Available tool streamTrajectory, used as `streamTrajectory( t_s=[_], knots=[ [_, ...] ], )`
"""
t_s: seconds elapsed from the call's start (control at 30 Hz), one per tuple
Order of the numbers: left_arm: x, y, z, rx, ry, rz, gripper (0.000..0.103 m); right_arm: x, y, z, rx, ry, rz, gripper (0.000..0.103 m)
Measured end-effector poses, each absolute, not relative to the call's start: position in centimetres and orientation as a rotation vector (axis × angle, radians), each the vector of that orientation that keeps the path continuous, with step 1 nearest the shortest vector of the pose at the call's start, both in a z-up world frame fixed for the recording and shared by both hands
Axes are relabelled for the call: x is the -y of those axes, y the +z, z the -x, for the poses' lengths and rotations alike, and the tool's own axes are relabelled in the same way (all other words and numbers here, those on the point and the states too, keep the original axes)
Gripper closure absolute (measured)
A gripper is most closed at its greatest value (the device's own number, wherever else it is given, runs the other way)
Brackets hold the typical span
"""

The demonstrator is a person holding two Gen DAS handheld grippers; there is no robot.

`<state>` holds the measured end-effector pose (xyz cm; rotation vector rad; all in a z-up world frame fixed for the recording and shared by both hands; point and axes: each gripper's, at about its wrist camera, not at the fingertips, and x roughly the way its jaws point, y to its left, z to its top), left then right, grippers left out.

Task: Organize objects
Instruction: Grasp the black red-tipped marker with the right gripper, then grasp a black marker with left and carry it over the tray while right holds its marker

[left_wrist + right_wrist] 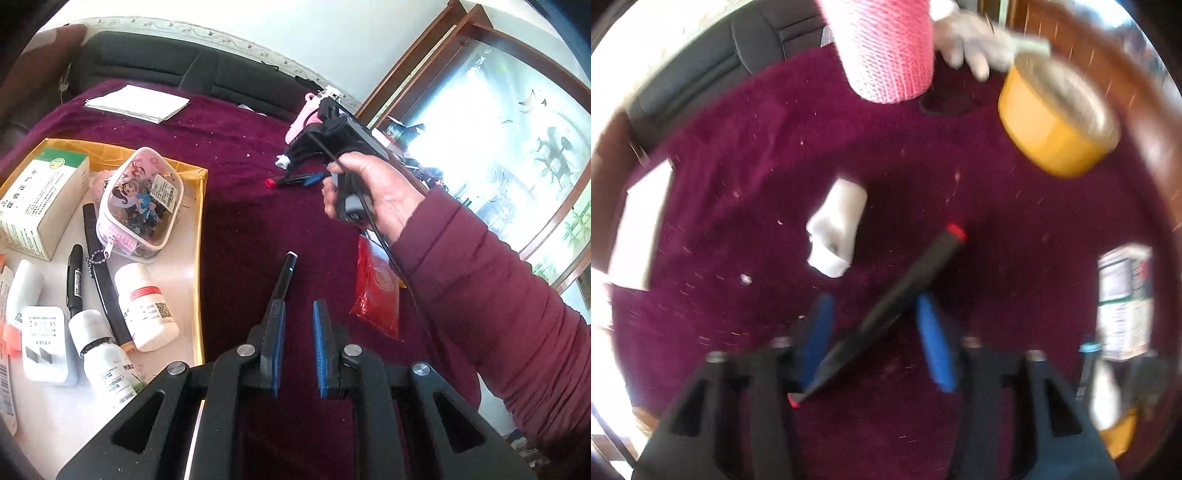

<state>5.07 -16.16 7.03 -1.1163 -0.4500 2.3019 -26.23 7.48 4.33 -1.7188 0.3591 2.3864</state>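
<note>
The right gripper straddled the marker slantwise, pads not yet pressing; closing askew could flick it away. Beside the tray, the left gripper was shut, empty.

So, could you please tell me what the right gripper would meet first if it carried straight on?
Probably the black marker with red ends, lying diagonally between the right gripper fingers on the maroon cloth.

In the tray — three white bottles, two boxes, one cartoon pouch.
</note>
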Motion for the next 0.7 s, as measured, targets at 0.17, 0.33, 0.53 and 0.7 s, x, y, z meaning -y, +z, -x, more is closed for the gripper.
streamTrajectory(
  t_s=[0.17,0.33,0.53,0.7],
  knots=[
    [15.4,7.1,-5.4,0.372,2.351,1.146,0.090,-8.3,4.4,22.6,-0.332,2.426,1.780,0.091],
    [13.7,7.2,-5.6,0.255,2.388,1.200,0.071,-10.1,4.4,15.4,-0.292,2.486,1.890,0.091],
    [9.7,7.0,-4.5,-0.002,2.485,1.223,0.057,-10.4,4.6,6.8,-0.395,2.590,2.015,0.091],
    [6.2,4.8,-2.6,-0.152,2.461,1.330,0.058,-11.4,4.2,3.1,-0.560,2.626,2.072,0.091]
  ],
)
